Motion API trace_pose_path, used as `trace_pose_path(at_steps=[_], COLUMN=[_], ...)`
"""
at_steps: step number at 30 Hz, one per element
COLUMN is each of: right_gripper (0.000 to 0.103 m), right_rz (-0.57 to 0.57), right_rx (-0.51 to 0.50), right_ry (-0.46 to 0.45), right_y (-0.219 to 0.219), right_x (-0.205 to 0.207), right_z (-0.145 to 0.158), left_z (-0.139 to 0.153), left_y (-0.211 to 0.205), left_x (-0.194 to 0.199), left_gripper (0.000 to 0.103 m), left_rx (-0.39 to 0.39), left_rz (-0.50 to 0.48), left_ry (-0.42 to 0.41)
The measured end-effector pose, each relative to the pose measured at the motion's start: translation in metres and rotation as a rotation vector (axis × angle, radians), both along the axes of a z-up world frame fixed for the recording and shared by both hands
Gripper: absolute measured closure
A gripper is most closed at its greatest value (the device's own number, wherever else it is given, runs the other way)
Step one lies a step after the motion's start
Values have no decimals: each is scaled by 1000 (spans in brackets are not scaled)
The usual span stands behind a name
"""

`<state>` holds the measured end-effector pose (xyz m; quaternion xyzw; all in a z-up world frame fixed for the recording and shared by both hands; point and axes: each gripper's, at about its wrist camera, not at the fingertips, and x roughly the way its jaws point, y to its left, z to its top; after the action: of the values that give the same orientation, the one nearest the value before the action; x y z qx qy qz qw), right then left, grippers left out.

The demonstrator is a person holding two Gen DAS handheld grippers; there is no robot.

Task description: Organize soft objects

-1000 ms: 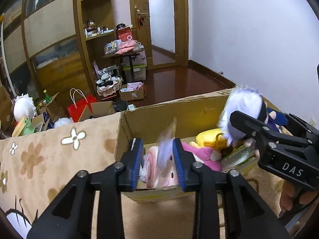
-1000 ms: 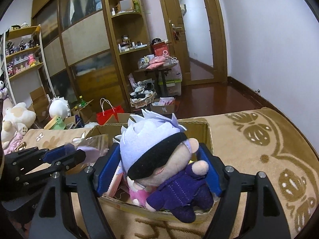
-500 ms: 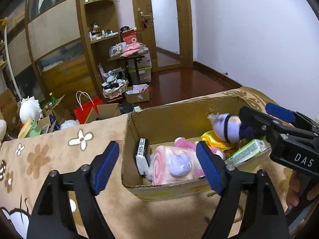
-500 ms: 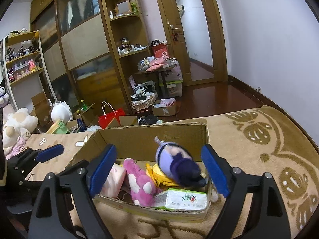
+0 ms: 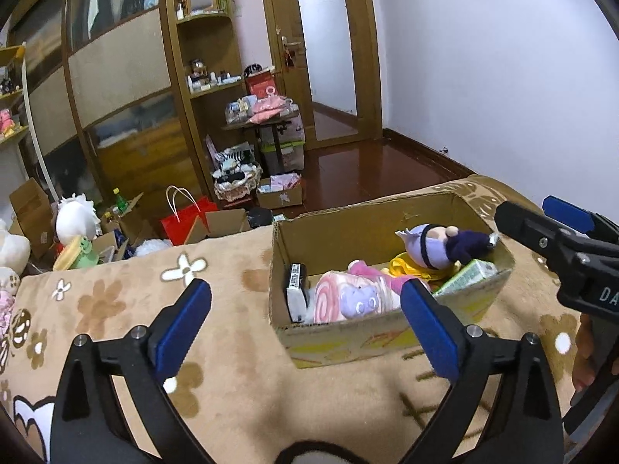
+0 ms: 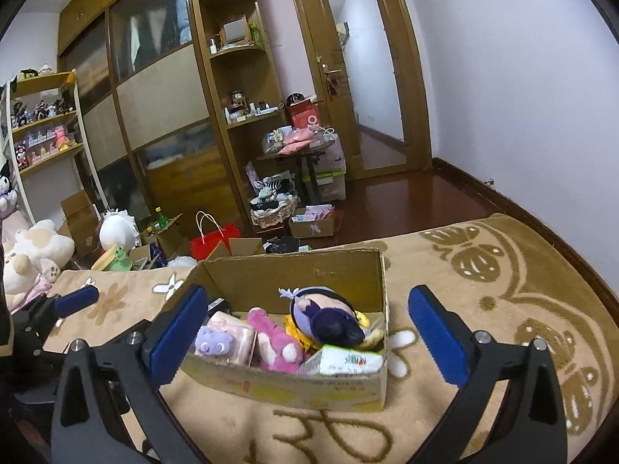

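A cardboard box (image 5: 387, 334) (image 6: 278, 382) stands on a tan flowered blanket. Inside lie a white-haired doll in dark purple (image 5: 441, 245) (image 6: 325, 315), a pink roll with a purple face (image 5: 354, 301) (image 6: 224, 342), a pink plush (image 6: 274, 342), something yellow (image 5: 402, 265) and a green-white pack (image 5: 470, 274) (image 6: 344, 359). My left gripper (image 5: 305, 326) hangs before the box's near left corner, jaws still opening, nothing between them. My right gripper (image 6: 309, 334) hovers just short of the box, jaws also opening wide and empty; it shows at the right edge (image 5: 557, 232) in the left wrist view.
The blanket (image 6: 483, 278) spreads around the box. Beyond its far edge the floor holds a red bag (image 6: 212, 241), open cartons (image 5: 278, 195) and plush toys (image 6: 31, 251). A wooden wardrobe and shelves stand behind; a door (image 6: 367, 89) is at the back right.
Both grippers let go and opened wide: the pink roll and the white-haired doll dropped into the box. Both grippers then drew back and rose slightly from the box.
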<state>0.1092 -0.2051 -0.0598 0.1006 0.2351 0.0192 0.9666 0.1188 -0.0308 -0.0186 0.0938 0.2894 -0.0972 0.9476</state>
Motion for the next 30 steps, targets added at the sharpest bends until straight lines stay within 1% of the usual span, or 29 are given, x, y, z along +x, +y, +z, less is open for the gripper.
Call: trace_pose_path(at_steps=[8, 16, 23, 30], right_gripper=[0, 0, 0, 0], right_rz=[-10, -36, -56, -66], right_rx=[-59, -92, -86, -83], right_ry=[-7, -27, -22, -11], right_y=[2, -3, -10, -13], right_x=[-39, -71, -85, -84], right_z=[16, 26, 27, 24], left_z=[19, 26, 27, 21], left_y=[8, 20, 25, 21], left_x=[-35, -58, -61, -58], left_gripper=[5, 5, 5, 5], left_rx=[-8, -20, -26, -14], left_rz=[-1, 16, 27, 15], left_ry=[-20, -27, -30, -21])
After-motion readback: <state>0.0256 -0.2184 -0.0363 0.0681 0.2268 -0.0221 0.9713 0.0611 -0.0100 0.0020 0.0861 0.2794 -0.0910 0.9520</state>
